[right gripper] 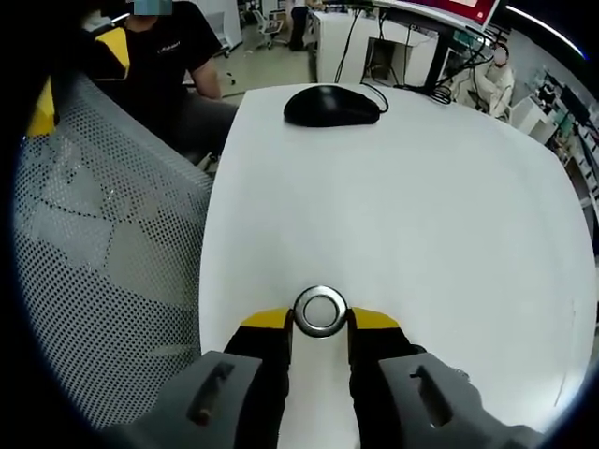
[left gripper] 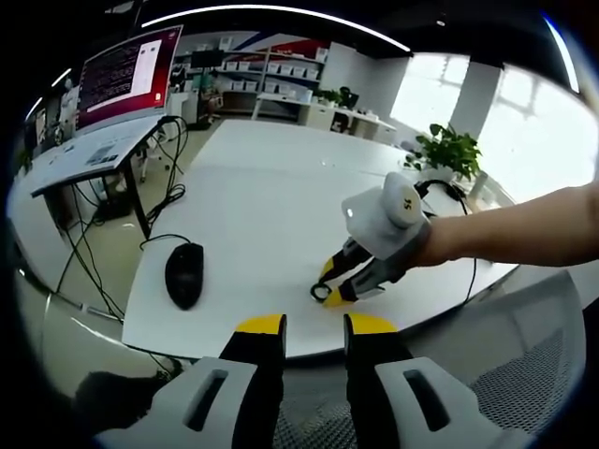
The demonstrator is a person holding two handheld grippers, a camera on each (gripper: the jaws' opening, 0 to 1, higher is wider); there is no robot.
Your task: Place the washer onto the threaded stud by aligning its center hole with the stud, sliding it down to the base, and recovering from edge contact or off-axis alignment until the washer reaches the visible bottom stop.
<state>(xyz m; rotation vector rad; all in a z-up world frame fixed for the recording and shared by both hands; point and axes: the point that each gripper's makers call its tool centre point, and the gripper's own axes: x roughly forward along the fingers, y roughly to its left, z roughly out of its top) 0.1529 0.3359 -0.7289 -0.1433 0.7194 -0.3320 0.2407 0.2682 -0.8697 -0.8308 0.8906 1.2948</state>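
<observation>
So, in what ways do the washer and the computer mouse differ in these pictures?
The washer is a shiny metal ring with an open center; the mouse is a solid black dome. The washer sits between the jaws of the right hand-held gripper; the mouse lies untouched, trailing a cable. The washer looks much smaller than the mouse. Both are at the white table.

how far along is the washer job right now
Done: the right gripper has closed its yellow-tipped jaws on the shiny metal ring washer, low over the white table. In hand: the washer, seen in both views. Left: everything involving the threaded stud. The left gripper hangs back with its jaws apart.
</observation>
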